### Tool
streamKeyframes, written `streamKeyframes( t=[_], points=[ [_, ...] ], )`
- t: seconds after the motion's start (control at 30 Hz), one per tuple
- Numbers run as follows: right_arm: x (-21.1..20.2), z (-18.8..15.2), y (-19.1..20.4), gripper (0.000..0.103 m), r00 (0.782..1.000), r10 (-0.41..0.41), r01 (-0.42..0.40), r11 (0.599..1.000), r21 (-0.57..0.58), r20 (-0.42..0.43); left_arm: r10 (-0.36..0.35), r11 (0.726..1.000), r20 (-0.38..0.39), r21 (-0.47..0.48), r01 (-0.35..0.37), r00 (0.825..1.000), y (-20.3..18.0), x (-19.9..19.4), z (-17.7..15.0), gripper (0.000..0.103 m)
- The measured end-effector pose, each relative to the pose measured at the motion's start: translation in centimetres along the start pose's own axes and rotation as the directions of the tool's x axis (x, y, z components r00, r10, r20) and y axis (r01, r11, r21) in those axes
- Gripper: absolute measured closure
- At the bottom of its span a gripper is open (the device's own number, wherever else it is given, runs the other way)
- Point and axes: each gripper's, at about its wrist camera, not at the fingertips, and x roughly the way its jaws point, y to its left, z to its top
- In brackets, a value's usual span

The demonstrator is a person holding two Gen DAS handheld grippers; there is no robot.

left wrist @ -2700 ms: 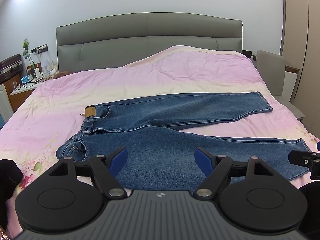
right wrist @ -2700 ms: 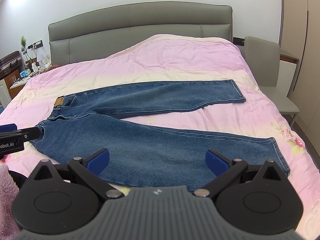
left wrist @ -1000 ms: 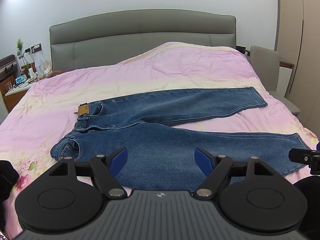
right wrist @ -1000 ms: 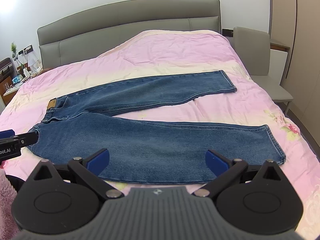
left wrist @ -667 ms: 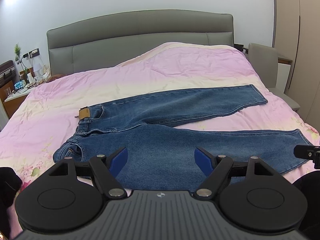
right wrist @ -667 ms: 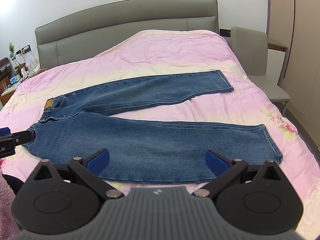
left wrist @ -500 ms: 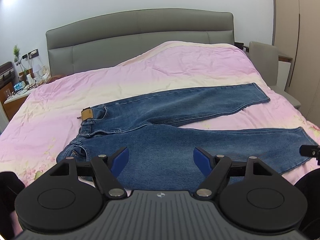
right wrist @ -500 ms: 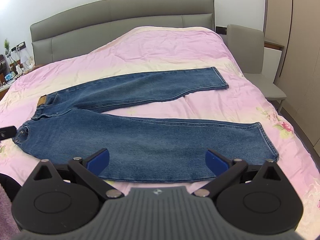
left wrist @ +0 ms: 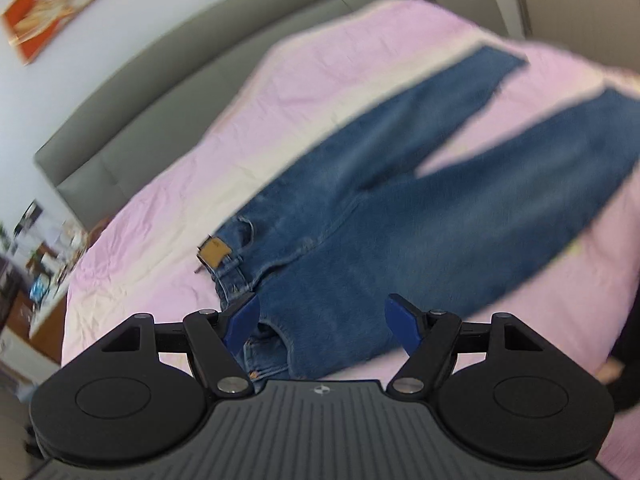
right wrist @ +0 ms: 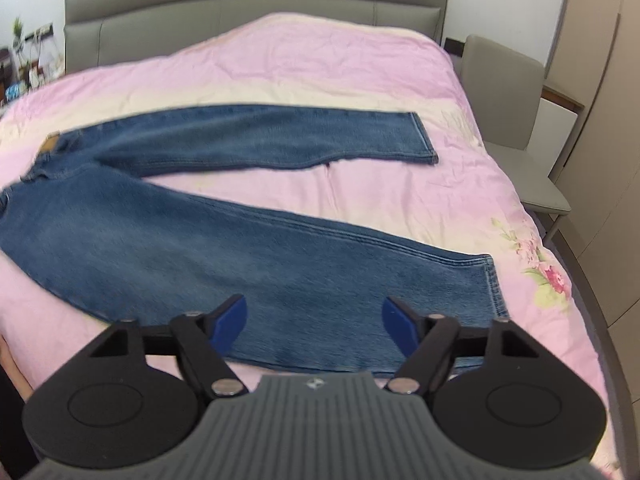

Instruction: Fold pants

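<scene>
With fingers spread and empty, the left gripper (left wrist: 322,320) had been swung down toward the waistband of the jeans (right wrist: 248,256) lying flat on the bed (right wrist: 304,64), and the right gripper (right wrist: 314,320), equally spread, lowered toward the near hem, suggesting a first fold was imminent.

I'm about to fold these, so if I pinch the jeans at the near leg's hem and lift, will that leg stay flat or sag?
Likely sag: the jeans lie limp and flat on the pink bedspread, following its surface. The denim looks thick, so probably heavyish, draping in broad folds rather than crumpling. The stitched hem should give the open right gripper a firm bite.
</scene>
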Motion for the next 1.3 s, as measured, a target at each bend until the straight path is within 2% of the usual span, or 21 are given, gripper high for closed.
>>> streamKeyframes(
  t=[0.1, 0.2, 0.3, 0.43, 0.57, 0.6, 0.63, 0.7, 0.77, 0.87, 0.93, 1.0, 1.07, 1.13, 1.17, 1.23, 1.3],
  points=[
    [2.0, 0.3, -1.2, 0.043, 0.998, 0.026, -0.029, 0.998, -0.062, -0.054, -0.020, 0.990, -0.097, 0.136, 0.033, 0.995, 0.1, 3.6, -1.5, 0.018],
    [4.2, 0.4, -1.8, 0.045, 0.991, 0.072, -0.087, 0.986, -0.145, -0.109, -0.040, 0.966, -0.194, 0.242, 0.087, 0.980, -0.1, 7.3, -3.0, 0.018],
    [6.4, 0.4, -2.2, 0.048, 0.980, 0.099, -0.135, 0.969, -0.207, -0.175, -0.034, 0.934, -0.255, 0.335, 0.121, 0.966, -0.4, 10.9, -4.4, 0.018],
    [8.9, 0.2, -2.4, 0.048, 0.960, 0.087, -0.172, 0.935, -0.312, -0.266, 0.004, 0.882, -0.313, 0.449, 0.144, 0.950, -1.5, 14.7, -5.8, 0.018],
    [10.9, -0.6, -2.8, 0.046, 0.938, 0.047, -0.194, 0.891, -0.410, -0.342, 0.087, 0.820, -0.308, 0.562, 0.107, 0.947, -2.7, 17.4, -7.8, 0.019],
    [11.4, -1.0, -3.0, 0.043, 0.931, 0.035, -0.202, 0.879, -0.431, -0.364, 0.095, 0.813, -0.294, 0.574, 0.096, 0.951, -2.8, 17.7, -8.2, 0.018],
    [12.0, -1.3, -3.1, 0.035, 0.922, 0.020, -0.209, 0.867, -0.453, -0.387, 0.107, 0.809, -0.281, 0.583, 0.081, 0.954, -2.8, 18.0, -8.5, 0.017],
    [12.8, -1.3, -3.8, 0.032, 0.914, 0.039, -0.227, 0.874, -0.429, -0.405, 0.129, 0.801, -0.257, 0.597, 0.052, 0.958, -2.7, 18.2, -8.9, 0.014],
    [13.9, -1.4, -4.0, 0.026, 0.902, 0.024, -0.229, 0.872, -0.433, -0.431, 0.150, 0.792, -0.234, 0.610, 0.025, 0.961, -2.8, 18.6, -9.2, 0.010],
    [15.8, -1.3, -4.4, 0.023, 0.864, 0.026, -0.252, 0.886, -0.389, -0.502, 0.187, 0.802, -0.228, 0.597, -0.015, 0.956, -2.4, 19.4, -9.1, 0.010],
    [16.6, -1.5, -4.3, 0.021, 0.854, 0.017, -0.250, 0.890, -0.382, -0.519, 0.219, 0.802, -0.217, 0.596, -0.049, 0.951, -2.8, 19.6, -9.1, 0.011],
    [17.1, -1.5, -4.0, 0.020, 0.848, 0.005, -0.245, 0.891, -0.383, -0.531, 0.245, 0.787, -0.194, 0.612, -0.078, 0.950, -3.4, 19.4, -9.1, 0.024],
    [17.1, -1.6, -3.6, 0.019, 0.850, -0.015, -0.233, 0.885, -0.402, -0.526, 0.259, 0.784, -0.167, 0.612, -0.106, 0.951, -4.1, 19.1, -8.9, 0.055],
    [17.0, -1.7, -3.2, 0.019, 0.856, -0.025, -0.223, 0.883, -0.413, -0.517, 0.260, 0.815, -0.151, 0.564, -0.133, 0.954, -3.8, 18.4, -8.2, 0.069],
    [16.8, -1.7, -3.2, 0.019, 0.859, -0.027, -0.218, 0.884, -0.414, -0.511, 0.254, 0.843, -0.145, 0.519, -0.145, 0.956, -3.2, 17.8, -7.5, 0.072],
    [16.2, -1.9, -3.2, 0.019, 0.867, -0.026, -0.210, 0.887, -0.412, -0.498, 0.231, 0.899, -0.129, 0.408, -0.161, 0.964, -1.7, 16.5, -5.7, 0.075],
    [16.1, -2.1, -3.0, 0.020, 0.869, -0.023, -0.206, 0.891, -0.404, -0.494, 0.219, 0.925, -0.110, 0.338, -0.171, 0.969, -0.3, 15.3, -3.8, 0.076]
  ],
)
